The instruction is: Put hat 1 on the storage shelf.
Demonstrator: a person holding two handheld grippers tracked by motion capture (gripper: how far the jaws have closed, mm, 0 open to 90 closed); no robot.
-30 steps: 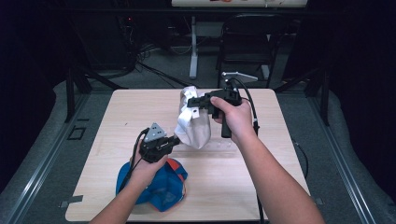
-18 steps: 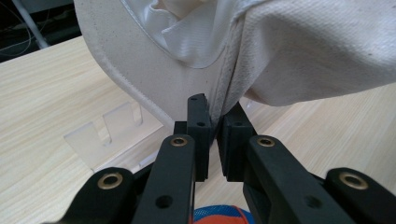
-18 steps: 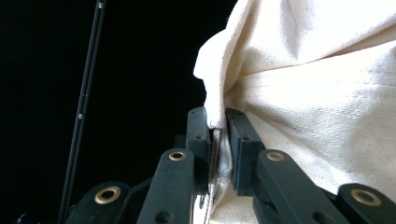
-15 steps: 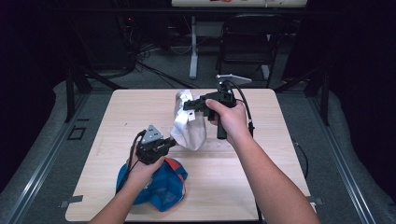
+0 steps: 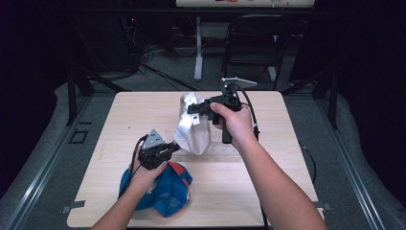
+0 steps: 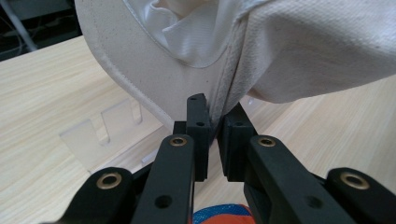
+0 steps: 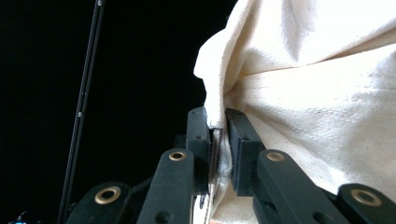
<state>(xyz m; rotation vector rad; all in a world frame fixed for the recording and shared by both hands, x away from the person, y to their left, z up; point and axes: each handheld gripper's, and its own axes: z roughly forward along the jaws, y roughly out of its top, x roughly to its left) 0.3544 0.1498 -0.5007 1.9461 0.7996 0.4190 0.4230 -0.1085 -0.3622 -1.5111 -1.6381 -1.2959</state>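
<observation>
A white cloth cap hangs above the table between both grippers. My left gripper is shut on its lower edge; in the left gripper view the jaws pinch a seam next to the brim of the cap. My right gripper is shut on the upper part of the cap; the right gripper view has a fold of the cloth clamped between the pads of that gripper. A blue and orange cap lies under my left hand.
The wooden table has bare room on its right and far left. A clear plastic stand lies flat on the table below the white cap. A black chair and cables sit on the dark floor behind.
The right hand has shifted slightly left, and the white cap now hangs more stretched between the two grippers. The left hand has barely moved.
</observation>
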